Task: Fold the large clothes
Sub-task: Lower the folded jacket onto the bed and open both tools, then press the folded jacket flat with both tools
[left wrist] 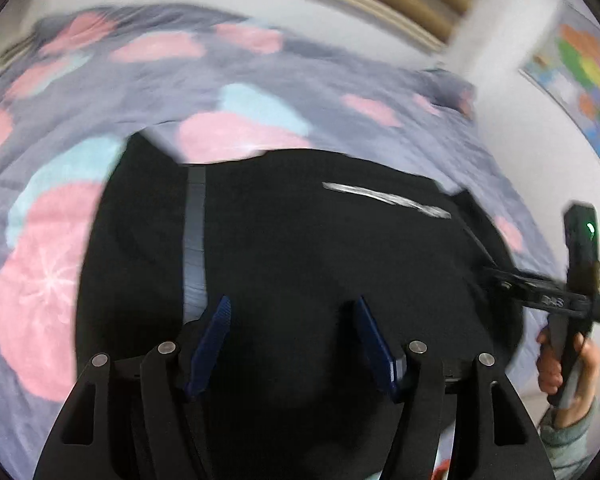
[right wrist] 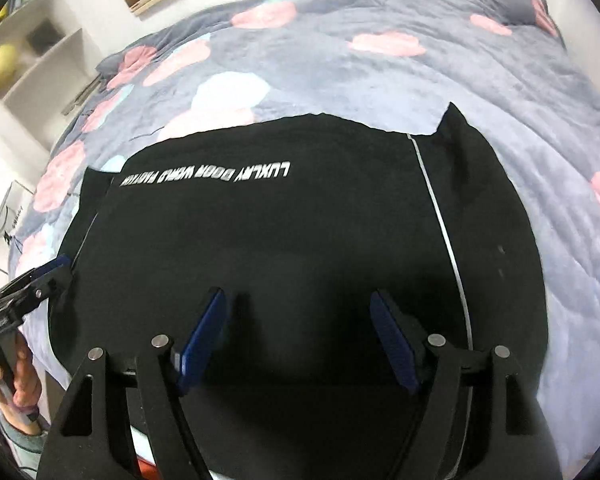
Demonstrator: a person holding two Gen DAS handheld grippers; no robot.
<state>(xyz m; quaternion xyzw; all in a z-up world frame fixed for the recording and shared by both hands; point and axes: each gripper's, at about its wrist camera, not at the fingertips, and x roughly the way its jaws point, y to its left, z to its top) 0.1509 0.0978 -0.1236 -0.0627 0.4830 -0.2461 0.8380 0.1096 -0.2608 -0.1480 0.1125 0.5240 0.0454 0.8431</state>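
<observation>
left gripper: blue fingers spread wide, over black garment | garment: flat on grey bedspread with pink and pale-blue blotches; grey stripe on left, blurred white print | right gripper: at garment's right edge, held in hand, jaw state unclear | view motion-blurred

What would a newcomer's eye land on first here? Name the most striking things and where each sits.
First, the big black garment with white lettering, spread flat in the middle of the grey quilt with pink and pale blue blotches. Next, the open blue-padded right gripper over its near edge. In the left wrist view, the left gripper is open too.
</observation>
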